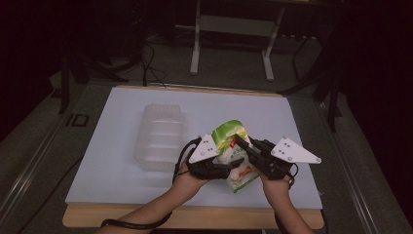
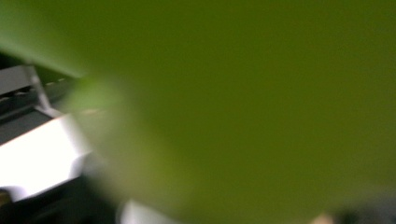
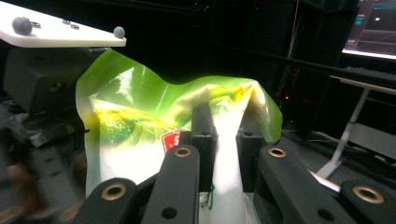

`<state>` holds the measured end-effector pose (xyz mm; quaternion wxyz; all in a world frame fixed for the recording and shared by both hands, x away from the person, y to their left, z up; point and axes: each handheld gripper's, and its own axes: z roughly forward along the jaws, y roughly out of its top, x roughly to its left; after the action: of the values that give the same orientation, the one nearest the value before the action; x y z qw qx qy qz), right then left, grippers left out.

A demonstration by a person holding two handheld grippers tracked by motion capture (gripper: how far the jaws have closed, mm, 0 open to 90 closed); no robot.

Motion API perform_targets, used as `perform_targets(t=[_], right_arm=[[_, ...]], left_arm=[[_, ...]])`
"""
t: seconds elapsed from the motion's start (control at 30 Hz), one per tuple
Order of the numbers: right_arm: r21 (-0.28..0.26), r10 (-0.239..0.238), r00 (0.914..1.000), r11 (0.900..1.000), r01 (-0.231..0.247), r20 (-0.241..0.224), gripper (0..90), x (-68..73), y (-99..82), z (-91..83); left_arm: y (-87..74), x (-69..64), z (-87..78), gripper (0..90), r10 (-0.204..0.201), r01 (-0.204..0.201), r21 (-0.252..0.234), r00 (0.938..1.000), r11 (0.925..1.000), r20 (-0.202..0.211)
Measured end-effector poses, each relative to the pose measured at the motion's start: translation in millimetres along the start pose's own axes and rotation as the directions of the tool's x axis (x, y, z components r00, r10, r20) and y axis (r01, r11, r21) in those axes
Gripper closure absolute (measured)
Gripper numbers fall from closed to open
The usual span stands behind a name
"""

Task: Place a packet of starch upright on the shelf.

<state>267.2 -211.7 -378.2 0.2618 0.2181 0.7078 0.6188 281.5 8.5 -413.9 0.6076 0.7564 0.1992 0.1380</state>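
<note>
A green and white bag (image 1: 228, 134) is held upright above the white table top (image 1: 117, 180) near its front edge, between my two grippers. From the left, my left gripper (image 1: 234, 164) reaches across the bag's lower part and appears shut on it. In the left gripper view the bag (image 2: 243, 112) is a close green blur and the jaws are hidden. My right gripper (image 1: 242, 142) comes from the right and pinches the bag near its top. The right gripper view shows the bag (image 3: 135, 116) crumpled between the jaws of my right gripper (image 3: 225, 140).
A clear plastic container (image 1: 160, 137) lies on the table left of the bag, within reach of the left hand. A grey metal stand (image 1: 231, 29) is on the floor behind the table. Dark surroundings and a lit monitor (image 3: 373, 28) lie beyond.
</note>
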Motion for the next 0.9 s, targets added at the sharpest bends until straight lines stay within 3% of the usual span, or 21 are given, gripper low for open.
perform_targets(t=[0.23,0.33,0.6,0.67,0.9], right_arm=[[0.012,0.000,1.0000,0.9999,0.000,0.002,82.7,0.5,-4.7,1.2],[0.013,0.005,1.0000,0.9999,-0.005,-0.007,82.7,0.3,-5.4,1.8],[-0.012,0.024,0.9990,0.9996,-0.025,-0.039,82.5,-1.6,-3.8,2.0],[-0.011,0.022,0.9991,0.9997,-0.022,-0.037,82.4,-1.9,-2.9,1.8],[-0.020,0.015,0.9984,0.9997,-0.016,-0.055,80.5,-1.4,1.6,-2.8]], left_arm=[[-1.2,3.0,0.0,64.9,0.017,-0.017,0.025,0.9998,0.9995,0.010],[-0.3,5.1,-1.6,69.1,0.004,-0.005,0.035,0.9998,0.9994,0.020],[11.6,7.4,-8.2,73.1,0.079,-0.081,0.073,0.9966,0.9940,0.021],[13.3,7.0,-8.4,73.2,0.111,-0.111,0.080,0.9938,0.9906,0.011],[16.7,12.7,-12.6,73.7,0.181,-0.185,0.055,0.9811,0.9812,0.067]])
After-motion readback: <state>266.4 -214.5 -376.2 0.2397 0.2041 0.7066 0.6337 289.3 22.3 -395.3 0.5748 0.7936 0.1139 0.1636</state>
